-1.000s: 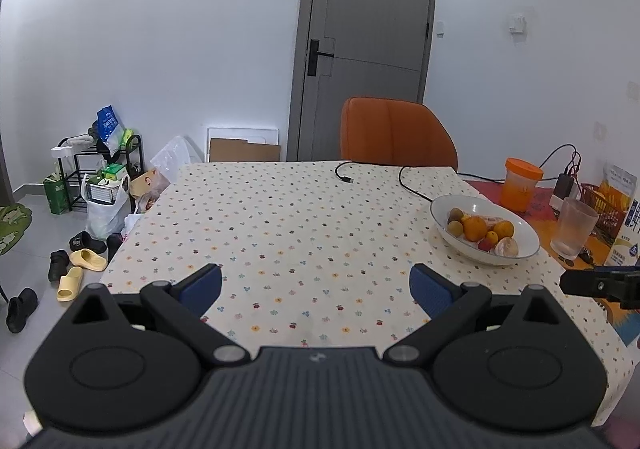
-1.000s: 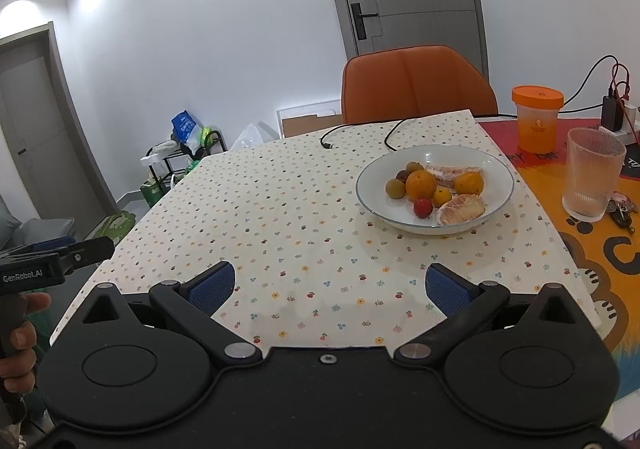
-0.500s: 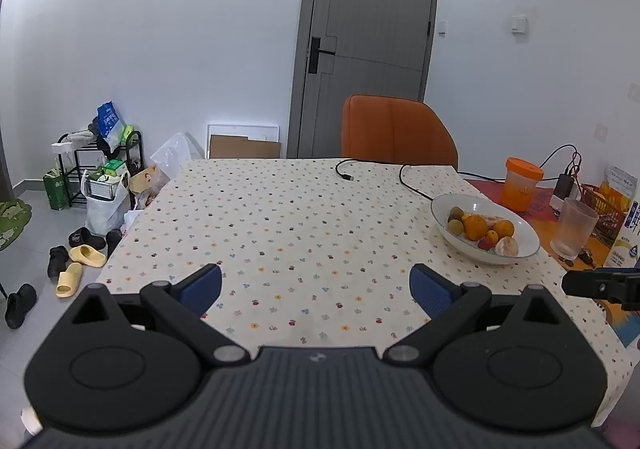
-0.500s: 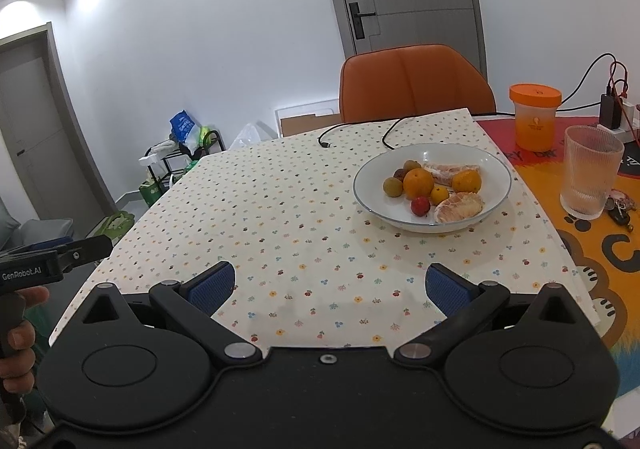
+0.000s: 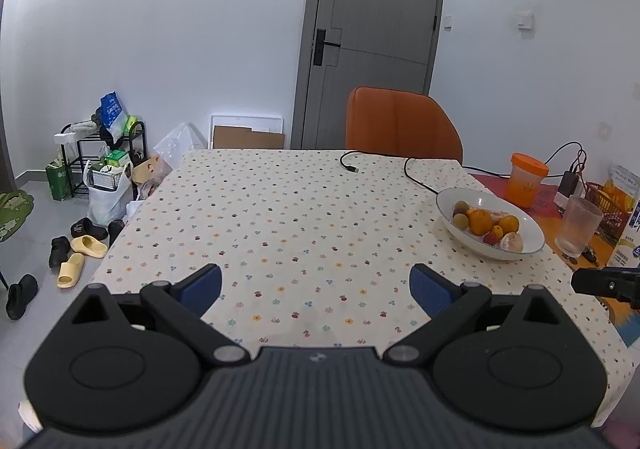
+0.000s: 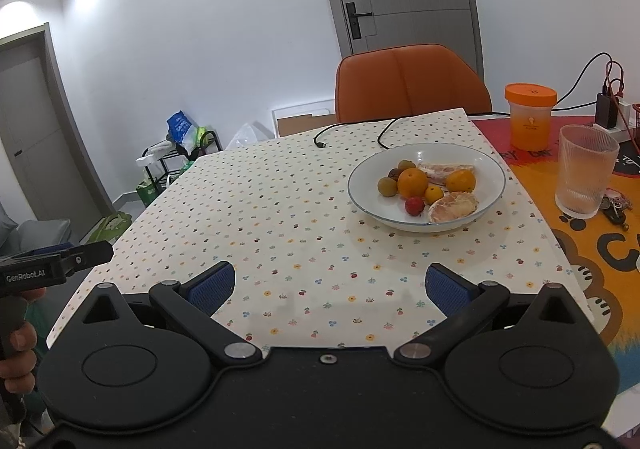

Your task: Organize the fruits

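A white bowl (image 6: 490,165) (image 5: 447,197) stands on the dotted tablecloth and holds several fruits: oranges (image 6: 413,182), small green fruits (image 6: 387,186), a red one (image 6: 414,205) and peeled citrus pieces (image 6: 452,206). My right gripper (image 6: 330,289) hovers open over the table's near edge, short of the bowl, with nothing between its blue pads. Over the near left part of the table my left gripper (image 5: 316,287) is also open and holds nothing; the bowl lies far to its right.
An orange chair (image 6: 412,83) stands at the far side. Right of the bowl are a ribbed glass (image 6: 586,171), an orange-lidded jar (image 6: 530,117), keys and chargers on an orange mat. A black cable (image 5: 416,177) lies behind the bowl. Shoes and bags (image 5: 80,245) sit on the floor at left.
Both grippers stay open. The views shift only slightly, with the bowl sliding a little left in the right wrist view.
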Available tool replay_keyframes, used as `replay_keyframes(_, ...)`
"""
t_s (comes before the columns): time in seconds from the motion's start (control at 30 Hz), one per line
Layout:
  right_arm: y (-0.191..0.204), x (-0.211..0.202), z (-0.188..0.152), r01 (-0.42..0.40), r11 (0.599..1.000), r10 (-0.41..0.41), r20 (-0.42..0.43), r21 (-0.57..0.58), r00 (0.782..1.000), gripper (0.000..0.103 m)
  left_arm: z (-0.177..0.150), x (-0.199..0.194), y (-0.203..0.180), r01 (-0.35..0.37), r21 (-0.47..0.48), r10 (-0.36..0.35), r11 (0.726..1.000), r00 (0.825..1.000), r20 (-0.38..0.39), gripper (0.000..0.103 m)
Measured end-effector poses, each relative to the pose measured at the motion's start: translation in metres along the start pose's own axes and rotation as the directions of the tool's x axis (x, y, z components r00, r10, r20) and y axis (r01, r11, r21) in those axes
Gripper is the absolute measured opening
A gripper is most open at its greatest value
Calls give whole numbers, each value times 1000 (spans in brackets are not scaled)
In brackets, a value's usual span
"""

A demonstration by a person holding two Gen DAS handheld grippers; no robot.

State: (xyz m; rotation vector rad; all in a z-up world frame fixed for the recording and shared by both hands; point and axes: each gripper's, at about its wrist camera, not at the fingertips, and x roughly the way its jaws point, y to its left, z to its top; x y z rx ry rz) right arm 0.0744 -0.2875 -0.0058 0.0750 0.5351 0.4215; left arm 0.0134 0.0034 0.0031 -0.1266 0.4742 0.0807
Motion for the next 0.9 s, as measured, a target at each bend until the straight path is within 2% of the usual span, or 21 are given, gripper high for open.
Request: replay_keyframes(0.9,-1,3,-4,8,1000,-8,-6,-3,1000,103,-1,0,-1,1,7,-1,1000,1000,-4,99)
